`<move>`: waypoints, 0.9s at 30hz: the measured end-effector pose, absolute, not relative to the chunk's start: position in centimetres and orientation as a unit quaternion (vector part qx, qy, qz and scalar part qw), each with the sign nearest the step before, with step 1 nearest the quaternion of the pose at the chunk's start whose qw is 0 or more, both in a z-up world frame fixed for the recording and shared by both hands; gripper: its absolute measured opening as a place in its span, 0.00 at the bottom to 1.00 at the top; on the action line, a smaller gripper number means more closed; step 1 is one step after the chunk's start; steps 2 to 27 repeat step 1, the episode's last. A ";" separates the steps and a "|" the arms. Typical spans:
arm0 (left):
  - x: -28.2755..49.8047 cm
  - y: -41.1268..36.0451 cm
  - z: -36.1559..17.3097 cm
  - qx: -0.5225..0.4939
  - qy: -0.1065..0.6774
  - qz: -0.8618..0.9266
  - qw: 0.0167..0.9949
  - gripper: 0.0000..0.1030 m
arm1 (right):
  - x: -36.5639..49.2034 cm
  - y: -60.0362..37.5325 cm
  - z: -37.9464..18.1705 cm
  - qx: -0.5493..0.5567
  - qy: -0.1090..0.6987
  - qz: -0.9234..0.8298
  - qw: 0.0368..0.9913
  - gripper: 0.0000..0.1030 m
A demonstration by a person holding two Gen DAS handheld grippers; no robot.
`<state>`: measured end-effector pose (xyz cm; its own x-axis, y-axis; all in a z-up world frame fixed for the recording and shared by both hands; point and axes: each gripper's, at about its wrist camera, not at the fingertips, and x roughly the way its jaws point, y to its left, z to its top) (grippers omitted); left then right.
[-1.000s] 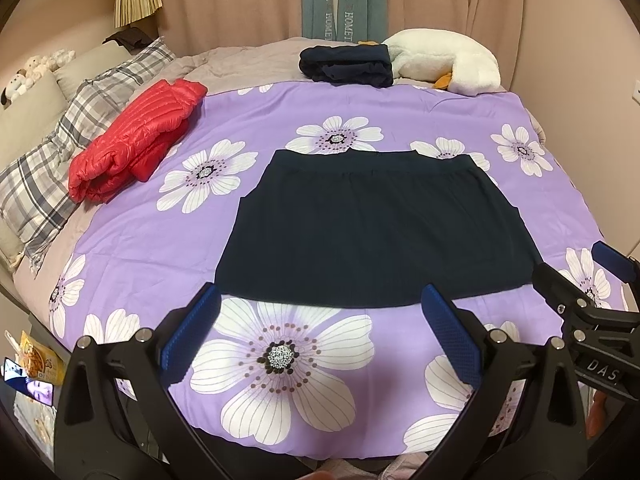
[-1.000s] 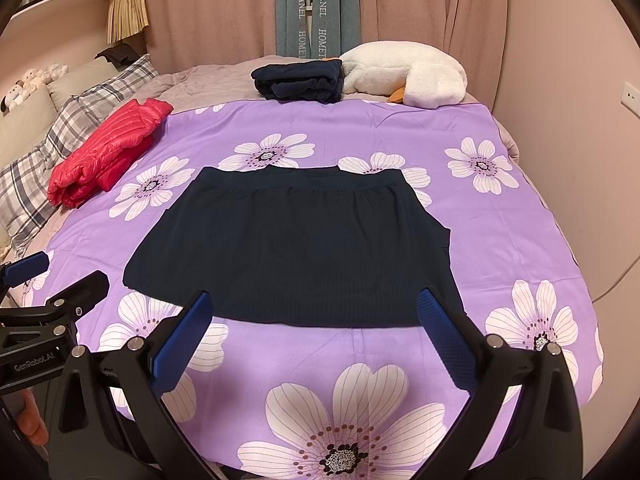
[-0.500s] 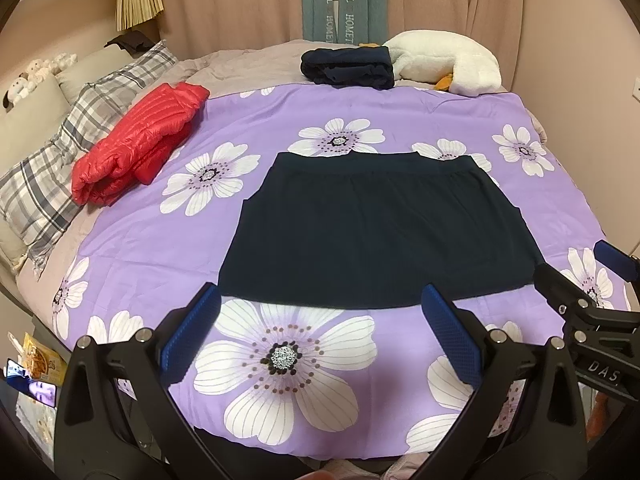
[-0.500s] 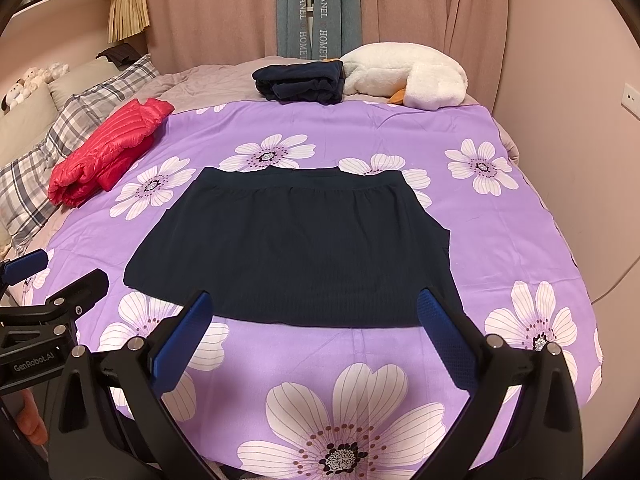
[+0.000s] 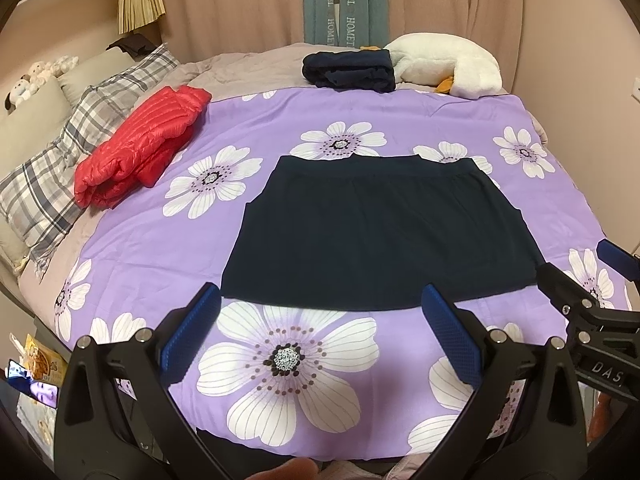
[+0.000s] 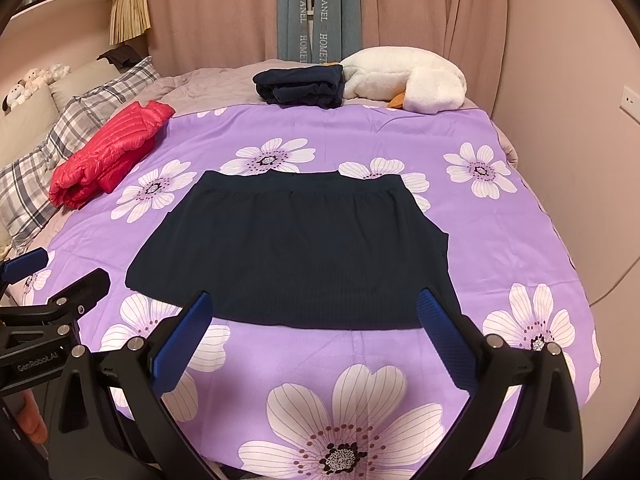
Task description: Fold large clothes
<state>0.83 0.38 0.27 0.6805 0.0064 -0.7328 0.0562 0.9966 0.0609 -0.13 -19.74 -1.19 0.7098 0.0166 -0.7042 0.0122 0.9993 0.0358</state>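
Observation:
A dark navy skirt [image 5: 376, 232] [image 6: 296, 248] lies flat on the purple flowered bedspread [image 5: 288, 128] [image 6: 400, 144], waistband at the far side, hem toward me. My left gripper [image 5: 320, 330] hovers open above the bedspread just short of the hem's left half. My right gripper [image 6: 316, 336] is open too, in front of the hem's right half. Neither touches the cloth. The right gripper's tip shows at the left wrist view's right edge, the left one's at the right wrist view's left edge.
A folded red puffer jacket [image 5: 140, 148] [image 6: 108, 152] lies left by plaid pillows [image 5: 60, 160]. A folded navy garment [image 5: 352, 70] [image 6: 300, 86] and a white plush goose [image 5: 444, 64] [image 6: 404, 80] sit at the far side. Curtains and wall close the right.
Both grippers have drifted slightly; the view shifts a little and the skirt sits a touch lower in frame. The skirt itself has not moved.

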 end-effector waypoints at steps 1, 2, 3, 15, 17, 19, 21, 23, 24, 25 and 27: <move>0.9 0.5 0.2 0.037 0.402 -0.014 0.915 0.98 | -0.1 -19.7 -1.2 0.019 0.381 0.001 0.924 0.99; 0.9 0.5 0.2 0.037 0.402 -0.014 0.915 0.98 | -0.1 -19.7 -1.2 0.019 0.381 0.001 0.924 0.99; 0.9 0.5 0.2 0.037 0.402 -0.014 0.915 0.98 | -0.1 -19.7 -1.2 0.019 0.381 0.001 0.924 0.99; 0.9 0.5 0.2 0.037 0.402 -0.014 0.915 0.98 | -0.1 -19.7 -1.2 0.019 0.381 0.001 0.924 0.99; 0.9 0.5 0.2 0.037 0.402 -0.014 0.915 0.98 | -0.1 -19.7 -1.2 0.019 0.381 0.001 0.924 0.99; 0.9 0.5 0.2 0.037 0.402 -0.014 0.915 0.98 | -0.1 -19.7 -1.2 0.019 0.381 0.001 0.924 0.99; 0.9 0.5 0.2 0.037 0.402 -0.014 0.915 0.98 | -0.1 -19.7 -1.2 0.019 0.381 0.001 0.924 0.99; 0.9 0.5 0.2 0.037 0.402 -0.014 0.915 0.98 | -0.1 -19.7 -1.2 0.019 0.381 0.001 0.924 0.99; 0.9 0.5 0.2 0.037 0.402 -0.014 0.915 0.98 | -0.1 -19.7 -1.2 0.019 0.381 0.001 0.924 0.99; 0.9 0.5 0.2 0.037 0.402 -0.014 0.915 0.98 | -0.1 -19.7 -1.2 0.019 0.381 0.001 0.924 0.99; 0.9 0.5 0.2 0.037 0.402 -0.014 0.915 0.98 | -0.1 -19.7 -1.2 0.019 0.381 0.001 0.924 0.99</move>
